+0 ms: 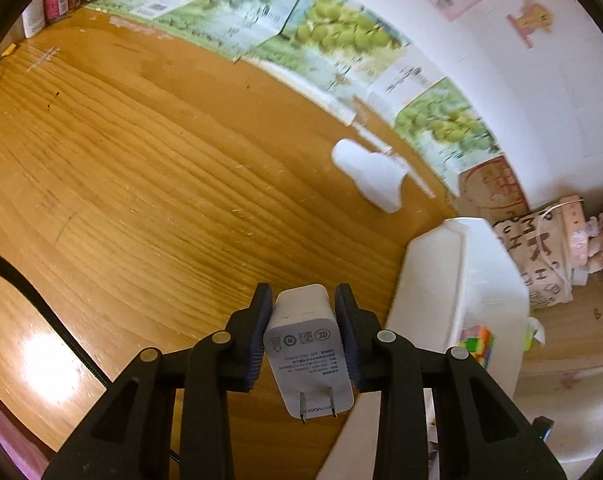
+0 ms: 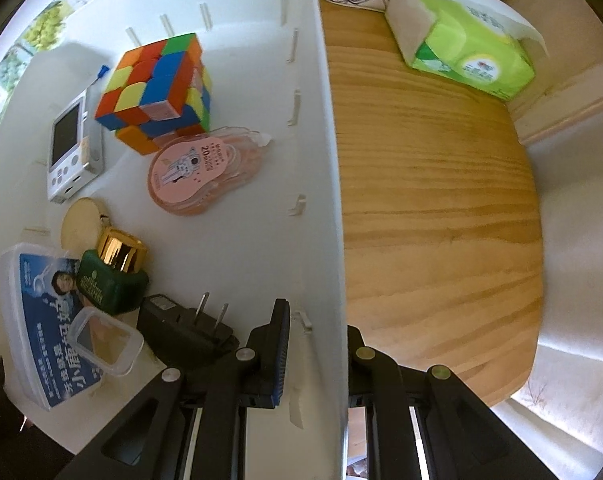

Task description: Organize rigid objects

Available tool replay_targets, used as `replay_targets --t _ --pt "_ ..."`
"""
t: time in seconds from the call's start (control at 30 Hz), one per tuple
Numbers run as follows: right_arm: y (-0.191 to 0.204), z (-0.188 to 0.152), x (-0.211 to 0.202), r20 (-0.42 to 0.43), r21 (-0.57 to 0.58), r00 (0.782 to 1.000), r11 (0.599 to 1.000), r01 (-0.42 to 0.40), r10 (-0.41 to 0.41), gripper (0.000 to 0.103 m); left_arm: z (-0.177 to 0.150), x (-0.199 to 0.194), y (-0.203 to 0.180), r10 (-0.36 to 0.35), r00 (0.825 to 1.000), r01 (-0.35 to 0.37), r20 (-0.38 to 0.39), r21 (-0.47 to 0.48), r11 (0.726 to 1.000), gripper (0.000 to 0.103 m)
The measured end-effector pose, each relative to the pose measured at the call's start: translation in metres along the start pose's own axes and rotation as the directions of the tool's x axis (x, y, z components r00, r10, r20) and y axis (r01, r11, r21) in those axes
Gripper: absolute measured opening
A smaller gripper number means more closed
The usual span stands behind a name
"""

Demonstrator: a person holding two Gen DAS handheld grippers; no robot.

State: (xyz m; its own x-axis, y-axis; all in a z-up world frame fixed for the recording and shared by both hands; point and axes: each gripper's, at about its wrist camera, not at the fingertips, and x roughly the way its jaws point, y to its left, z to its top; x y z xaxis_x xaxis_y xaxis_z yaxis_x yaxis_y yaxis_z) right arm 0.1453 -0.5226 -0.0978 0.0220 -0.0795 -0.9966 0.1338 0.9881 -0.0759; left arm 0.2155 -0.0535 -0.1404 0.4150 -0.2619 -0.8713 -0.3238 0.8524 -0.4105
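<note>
A black cable (image 1: 41,308) is seen at the far left of the left wrist view, lying on the wooden worktop (image 1: 141,168). Lower centre, a white charger (image 1: 307,344) is clamped between the pads of the left gripper (image 1: 304,320), its prongs turned toward the camera, held clear above the worktop. Further right a white bottle (image 1: 371,176) lies on its side near the wall, and the white bin (image 1: 461,280) stands at the worktop's right edge, with a cube (image 1: 479,344) visible inside. In the right wrist view, the bin (image 2: 261,200) holds, from the left, a blue-labelled box (image 2: 41,320), a green bottle (image 2: 109,280) with a gold cap, a silver device (image 2: 71,148), the cube (image 2: 157,88), a black plug (image 2: 185,332) and pink tape (image 2: 197,168). The bin's side wall is pinched by the right gripper (image 2: 317,344), one finger inside, one outside. At the far right a green tissue pack (image 2: 465,36) rests on the worktop (image 2: 433,200).
</note>
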Motion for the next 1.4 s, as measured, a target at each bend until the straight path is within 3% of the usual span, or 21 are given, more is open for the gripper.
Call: replay_targets --t 0.23,0.6,0.67,0.7,0.93,1.2,1.4 --pt "0.008 -0.007 -0.002 0.021 -0.076 0.999 0.996 -0.040 0.041 0.016 -0.019 -0.028 -0.023 -0.047 0.995 0.048 0.090 -0.006 0.999 0.035" --pt "0.020 -0.032 0.012 0.014 -0.224 0.997 0.972 -0.069 0.074 0.016 -0.060 -0.050 -0.065 -0.146 0.973 0.133 0.180 0.077 0.988 0.033" --pt "0.020 -0.034 0.014 0.012 -0.251 0.997 0.965 -0.072 0.077 0.016 -0.069 -0.055 -0.073 -0.165 0.964 0.146 0.210 0.104 0.984 0.017" --pt "0.021 -0.035 0.014 0.012 -0.264 0.997 0.962 -0.072 0.078 0.016 -0.073 -0.058 -0.078 -0.191 0.958 0.166 0.216 0.128 0.978 0.014" --pt "0.030 -0.046 0.016 0.008 -0.359 0.997 0.931 -0.070 0.078 0.016 -0.099 -0.063 -0.108 -0.244 0.943 0.186 0.227 0.247 0.951 0.014" --pt "0.042 -0.053 0.021 0.014 -0.415 0.996 0.907 -0.073 0.086 0.017 -0.112 -0.063 -0.111 -0.222 0.948 0.167 0.227 0.240 0.956 0.014" --pt "0.044 -0.056 0.022 0.017 -0.429 0.996 0.900 -0.075 0.091 0.016 -0.110 -0.059 -0.093 -0.109 0.969 0.065 0.223 0.195 0.979 0.018"
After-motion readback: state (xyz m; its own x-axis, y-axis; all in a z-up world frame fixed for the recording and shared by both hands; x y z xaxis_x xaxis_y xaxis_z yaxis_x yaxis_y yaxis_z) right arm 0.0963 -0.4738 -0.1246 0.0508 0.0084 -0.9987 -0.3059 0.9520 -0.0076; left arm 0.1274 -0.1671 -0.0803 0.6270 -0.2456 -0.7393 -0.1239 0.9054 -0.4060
